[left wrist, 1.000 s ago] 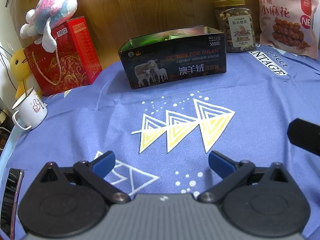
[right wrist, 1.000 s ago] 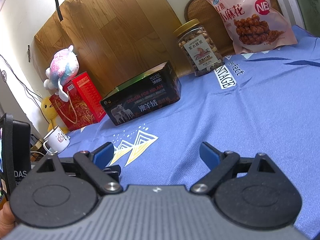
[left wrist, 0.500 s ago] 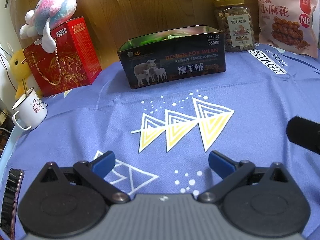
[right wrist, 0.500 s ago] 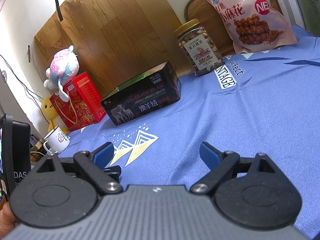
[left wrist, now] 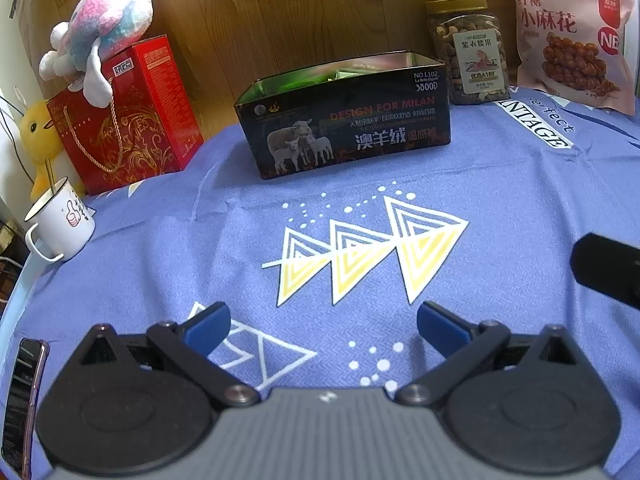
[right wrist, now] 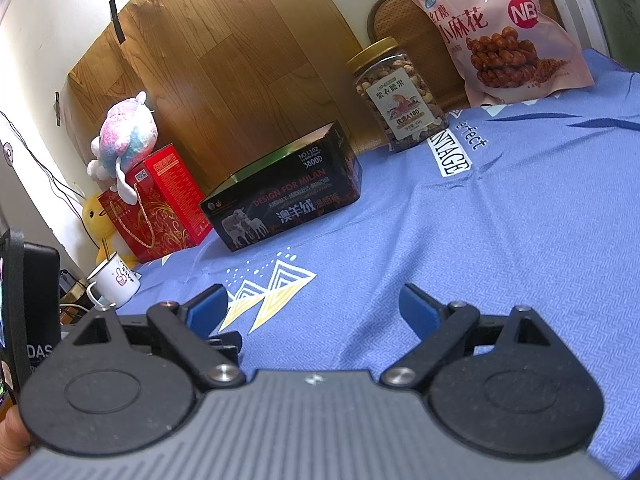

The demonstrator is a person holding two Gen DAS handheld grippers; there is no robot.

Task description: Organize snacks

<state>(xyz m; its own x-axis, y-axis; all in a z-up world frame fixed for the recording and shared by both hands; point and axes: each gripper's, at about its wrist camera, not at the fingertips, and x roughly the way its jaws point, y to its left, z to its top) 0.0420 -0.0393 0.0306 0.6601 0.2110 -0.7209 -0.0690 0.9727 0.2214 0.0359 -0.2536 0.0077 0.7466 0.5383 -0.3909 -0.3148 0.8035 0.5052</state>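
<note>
On woven blue cloth (left wrist: 500, 200) — glossy rectangular tin (left wrist: 344, 120), lidless.

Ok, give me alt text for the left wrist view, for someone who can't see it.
The left gripper hangs open and empty over a blue printed cloth. Beyond stands an open dark box, with a nut jar and pink snack bag behind to its right.

the right gripper (right wrist: 314, 306) hangs with blue pads spread over the blue patterned cloth (right wrist: 500, 240), facing an open black tin box (right wrist: 280, 204).
</note>
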